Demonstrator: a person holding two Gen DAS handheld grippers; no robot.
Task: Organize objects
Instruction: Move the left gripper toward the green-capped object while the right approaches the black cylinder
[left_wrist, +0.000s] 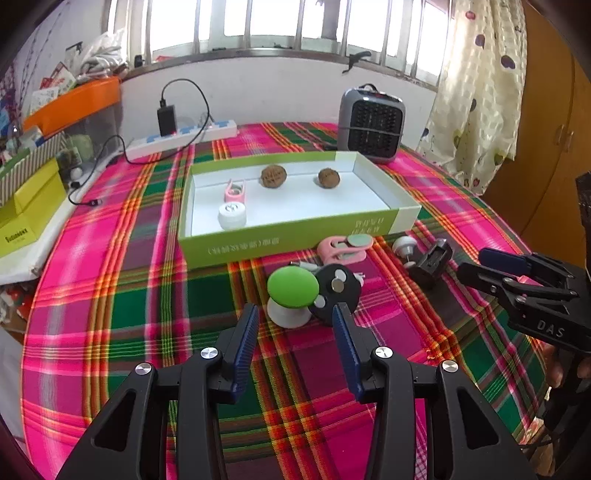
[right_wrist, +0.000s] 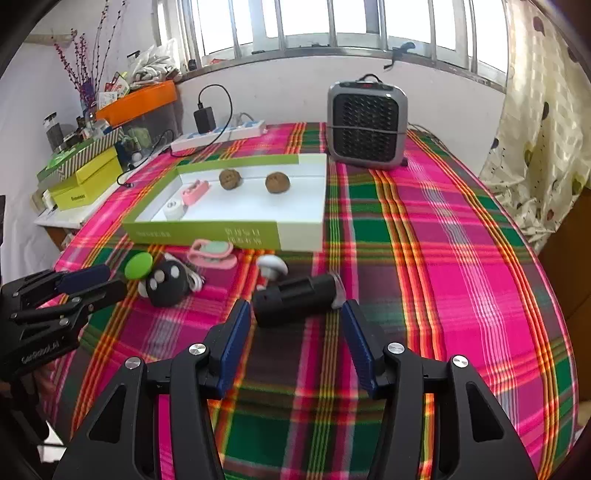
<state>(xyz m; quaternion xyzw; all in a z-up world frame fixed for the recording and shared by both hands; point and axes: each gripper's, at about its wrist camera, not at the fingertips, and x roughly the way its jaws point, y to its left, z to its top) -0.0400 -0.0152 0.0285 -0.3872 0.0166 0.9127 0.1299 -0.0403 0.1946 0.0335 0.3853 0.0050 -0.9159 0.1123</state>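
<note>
A barred window and a white wall stand behind my bench (left_wrist: 110, 295), which is covered by a pink, green and orange plaid cloth. At the far edge sit a grey box-shaped fan heater (left_wrist: 371, 123) and a white power strip with a black charger plugged in (left_wrist: 181, 138).

In the middle lies a shallow green-and-white cardboard box lid (left_wrist: 295, 236), open side up. Inside it are two brown wrinkled walnuts (left_wrist: 273, 176) (well apart from each other), a small pink plastic clip (left_wrist: 235, 191) and a round white plastic cap (left_wrist: 232, 215) just beside it.

On the cloth in front of the lid lie the loose things: a pink clip with a pale green round pad (left_wrist: 347, 247), a green-domed mushroom-shaped toy on a white base (left_wrist: 292, 295), a black round disc with silver dots (left_wrist: 338, 290) touching it, a small white mushroom-shaped knob (right_wrist: 271, 267) and a black cylindrical plastic holder (right_wrist: 295, 301) lying on its side.

My left hand-held gripper (left_wrist: 295, 321) hovers with its blue-padded jaws spread wide, empty, the green-domed toy and black disc just ahead between the tips. My right hand-held gripper (right_wrist: 295, 317) is likewise spread and empty, its tips flanking the near end of the black holder without clearly touching it.
</note>
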